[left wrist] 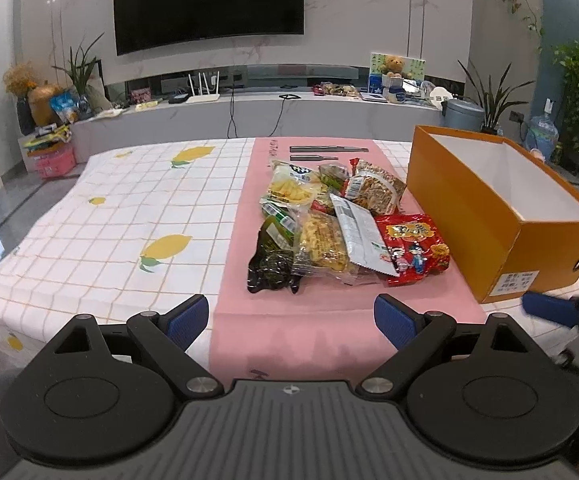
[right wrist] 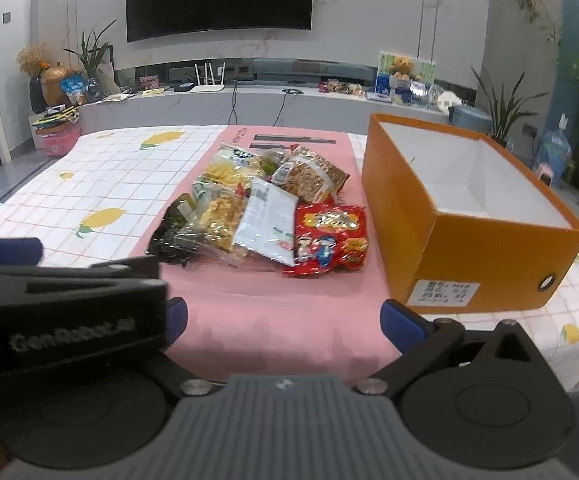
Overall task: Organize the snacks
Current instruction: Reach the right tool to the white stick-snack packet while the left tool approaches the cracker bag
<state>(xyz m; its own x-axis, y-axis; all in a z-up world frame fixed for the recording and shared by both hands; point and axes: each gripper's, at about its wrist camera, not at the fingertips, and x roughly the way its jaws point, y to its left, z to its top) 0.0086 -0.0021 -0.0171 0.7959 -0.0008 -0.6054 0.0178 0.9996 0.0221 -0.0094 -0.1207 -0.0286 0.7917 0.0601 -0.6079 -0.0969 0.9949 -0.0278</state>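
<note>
A pile of snack packets (left wrist: 341, 224) lies on a pink runner (left wrist: 289, 320); it also shows in the right wrist view (right wrist: 265, 212). It holds a red packet (left wrist: 413, 250), a silver packet (left wrist: 359, 236), a dark packet (left wrist: 271, 260) and yellow ones. An open, empty orange box (left wrist: 501, 208) stands right of the pile, also in the right wrist view (right wrist: 461, 216). My left gripper (left wrist: 291, 322) is open and empty, short of the pile. My right gripper (right wrist: 283, 322) is open and empty, also short of it. The left gripper's body covers my right gripper's left finger.
The table has a white checked cloth with lemon prints (left wrist: 129, 208). Two dark flat tools (left wrist: 325, 153) lie at the runner's far end. Behind the table stand a low TV shelf (left wrist: 249, 108), a bin (left wrist: 463, 114) and plants.
</note>
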